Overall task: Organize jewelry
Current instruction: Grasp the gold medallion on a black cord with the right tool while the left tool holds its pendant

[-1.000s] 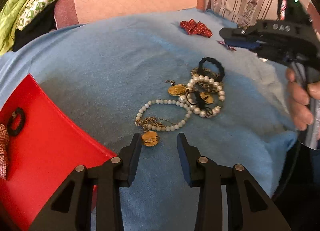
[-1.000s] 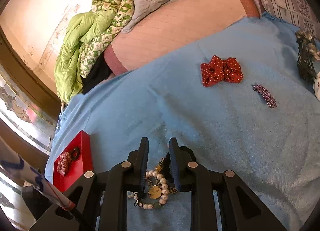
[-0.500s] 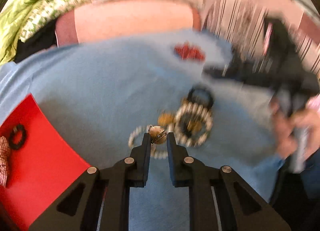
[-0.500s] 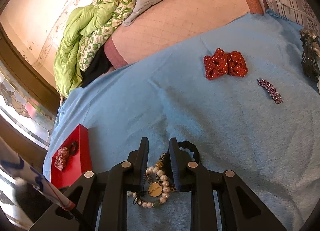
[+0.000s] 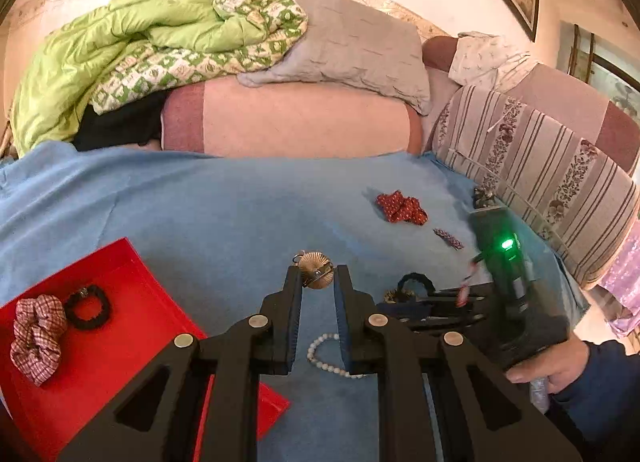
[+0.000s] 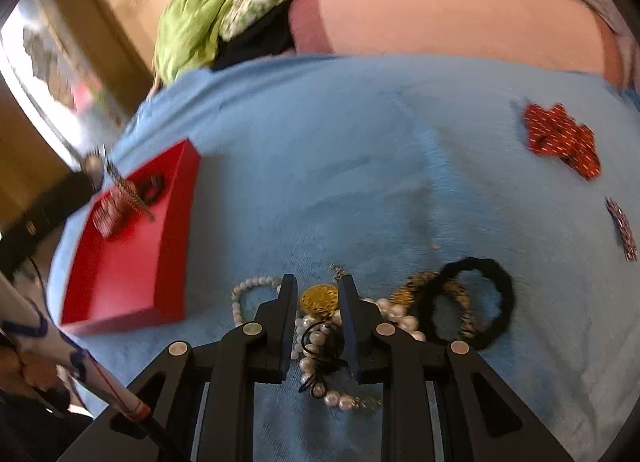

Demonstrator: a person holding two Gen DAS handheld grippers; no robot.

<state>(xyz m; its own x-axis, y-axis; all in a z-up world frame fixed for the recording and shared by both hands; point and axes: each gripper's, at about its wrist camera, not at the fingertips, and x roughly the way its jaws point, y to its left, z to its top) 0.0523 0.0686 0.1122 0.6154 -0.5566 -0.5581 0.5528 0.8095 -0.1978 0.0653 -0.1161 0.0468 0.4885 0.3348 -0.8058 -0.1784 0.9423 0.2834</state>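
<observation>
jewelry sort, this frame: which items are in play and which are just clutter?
In play:
- left tool, gripping the gold fan pendant
- right tool, over the pearl strands and gold medallion
- red tray
- black hair tie
- red polka-dot scrunchie

Lying about:
- green quilt
- grey pillow
- striped cushion

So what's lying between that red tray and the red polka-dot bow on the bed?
In the right wrist view, only bare blue blanket separates the red tray from the red polka-dot bow; the jewelry pile sits nearer the camera, below that stretch.
</observation>
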